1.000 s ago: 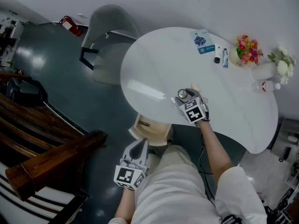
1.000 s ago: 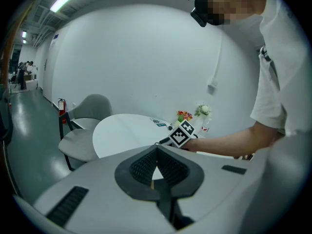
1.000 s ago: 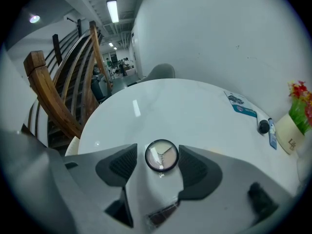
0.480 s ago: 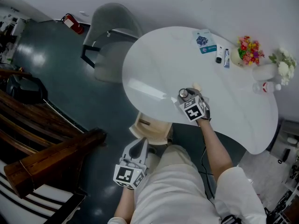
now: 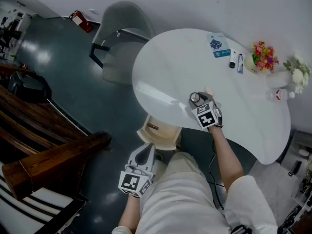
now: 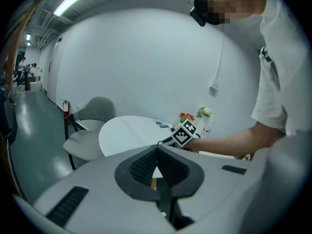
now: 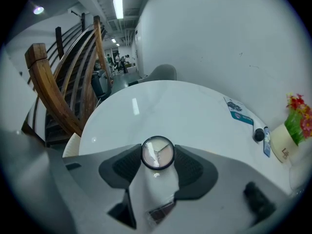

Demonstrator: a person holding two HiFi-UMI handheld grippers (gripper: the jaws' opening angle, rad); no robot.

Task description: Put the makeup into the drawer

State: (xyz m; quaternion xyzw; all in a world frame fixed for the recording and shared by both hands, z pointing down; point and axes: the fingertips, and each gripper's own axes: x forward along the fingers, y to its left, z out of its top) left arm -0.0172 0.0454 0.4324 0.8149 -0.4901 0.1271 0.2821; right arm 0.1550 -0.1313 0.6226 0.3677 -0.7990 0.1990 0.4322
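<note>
This looks like a large open hall in an office or lab building, with one corner dressed like a room at home. The hall shows in the glossy dark floor (image 5: 73, 77), the bare white wall (image 6: 146, 67) and the strip lights (image 7: 118, 6) on an unfinished ceiling at the top of the right gripper view. A red fire extinguisher (image 5: 81, 21) stands by the wall at the upper left of the head view. A heavy curved wooden stair rail (image 7: 53, 82) fills the left, and small figures of people show far behind it. The homely part is a rounded white surface (image 5: 170, 67), a grey shell chair (image 5: 119, 30) and flowers (image 5: 263, 55) at the upper right.
</note>
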